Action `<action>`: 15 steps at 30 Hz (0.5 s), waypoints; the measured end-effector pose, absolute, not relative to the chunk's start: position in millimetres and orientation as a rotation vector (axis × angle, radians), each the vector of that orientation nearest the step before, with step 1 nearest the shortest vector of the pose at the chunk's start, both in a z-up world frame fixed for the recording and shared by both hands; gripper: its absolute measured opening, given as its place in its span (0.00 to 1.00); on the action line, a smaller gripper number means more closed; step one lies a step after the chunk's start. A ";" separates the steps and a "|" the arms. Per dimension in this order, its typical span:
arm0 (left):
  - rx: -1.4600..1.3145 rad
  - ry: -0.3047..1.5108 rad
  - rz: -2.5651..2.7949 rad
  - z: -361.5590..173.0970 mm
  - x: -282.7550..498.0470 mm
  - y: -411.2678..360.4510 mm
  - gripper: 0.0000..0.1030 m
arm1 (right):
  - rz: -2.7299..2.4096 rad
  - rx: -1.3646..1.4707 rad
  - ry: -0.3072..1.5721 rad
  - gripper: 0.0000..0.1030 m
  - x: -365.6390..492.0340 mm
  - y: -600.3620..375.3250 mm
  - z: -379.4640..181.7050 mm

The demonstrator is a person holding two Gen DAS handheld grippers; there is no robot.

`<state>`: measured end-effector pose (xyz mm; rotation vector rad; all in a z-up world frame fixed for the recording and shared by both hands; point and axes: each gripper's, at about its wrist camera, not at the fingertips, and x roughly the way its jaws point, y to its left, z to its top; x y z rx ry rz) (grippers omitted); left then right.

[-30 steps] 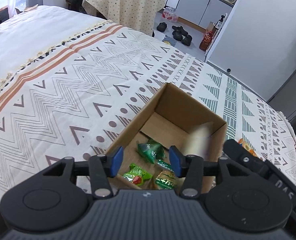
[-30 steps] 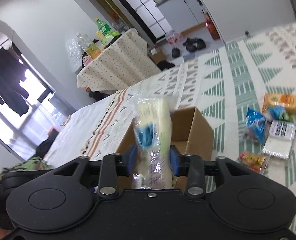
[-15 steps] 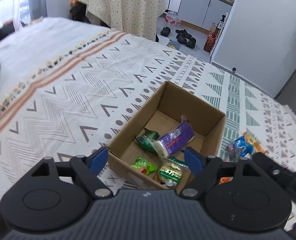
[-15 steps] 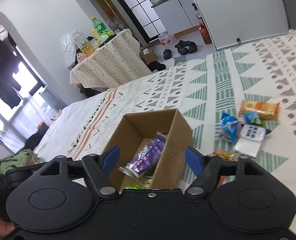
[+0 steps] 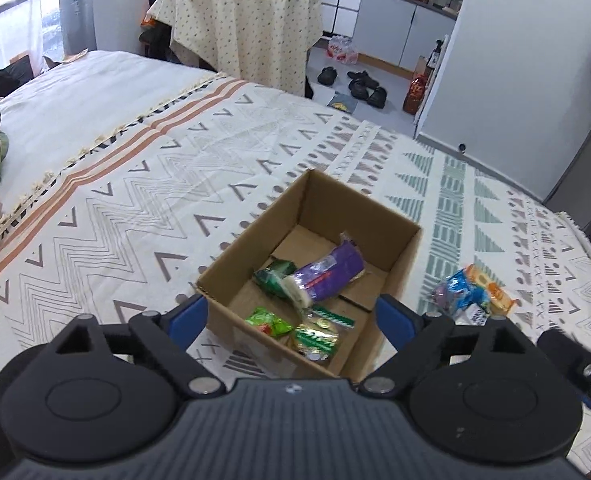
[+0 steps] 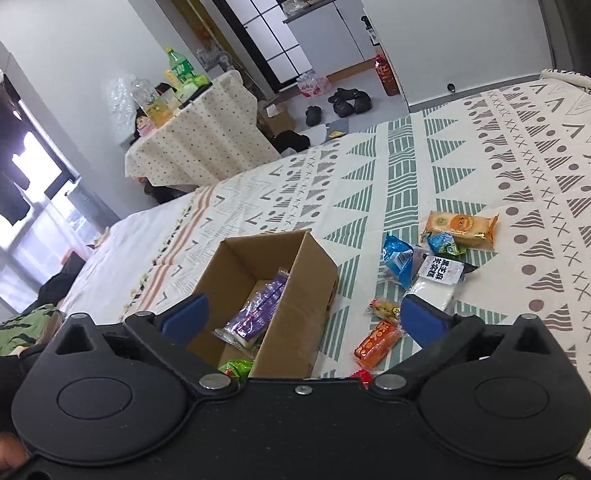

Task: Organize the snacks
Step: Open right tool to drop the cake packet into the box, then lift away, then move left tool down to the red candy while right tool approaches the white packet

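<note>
Purple packet [image 5: 327, 274] now boxed, both claws opening, empty.

We are viewing downward from both wrists, close above the bed [image 5: 143, 184]; both views are sharing the cardboard box [image 5: 359, 216] [image 6: 307, 280] and distant kitchen.

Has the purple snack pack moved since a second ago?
Yes. The purple snack pack dropped from between the right gripper's opening jaws down into the cardboard box.
</note>
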<state>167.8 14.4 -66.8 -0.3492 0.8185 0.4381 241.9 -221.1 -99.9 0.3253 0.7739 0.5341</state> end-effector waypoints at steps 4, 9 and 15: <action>-0.386 0.821 0.379 -62.5 166.6 2.1 0.90 | 0.550 0.338 0.792 1.00 239.1 -231.7 -100.8; -0.398 0.826 0.337 -57.8 166.6 -15.6 0.92 | 0.542 0.351 0.809 1.00 237.4 -246.9 -100.2; -0.382 0.814 0.297 -49.7 169.2 -36.3 0.94 | 0.541 0.361 0.777 1.00 236.1 -268.4 -89.9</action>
